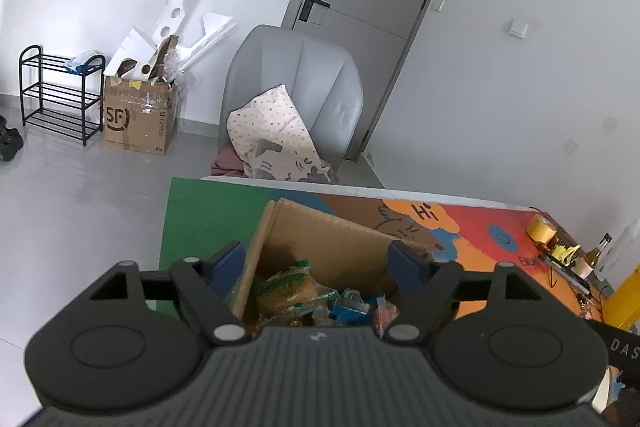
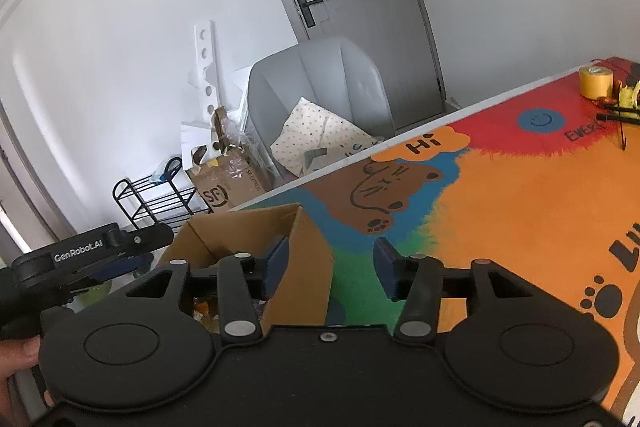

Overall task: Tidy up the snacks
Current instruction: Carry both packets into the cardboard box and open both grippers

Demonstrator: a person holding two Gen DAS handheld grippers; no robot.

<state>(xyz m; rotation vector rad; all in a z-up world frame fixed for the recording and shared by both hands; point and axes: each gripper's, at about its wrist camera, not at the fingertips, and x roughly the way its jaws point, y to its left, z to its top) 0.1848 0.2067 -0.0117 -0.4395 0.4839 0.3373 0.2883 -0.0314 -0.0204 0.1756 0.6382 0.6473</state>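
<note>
Two risks we see: our left claw (image 1: 318,259), spread empty above the cardboard box (image 1: 320,239), could crush the snacks (image 1: 296,291); our right claw (image 2: 330,267), spread astride the box's wall, could tip it off the table (image 2: 520,207).

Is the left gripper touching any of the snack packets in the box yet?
Apart. The left wrist view shows the left gripper open above the cardboard box, its fingers clear of the snack packets below.
</note>
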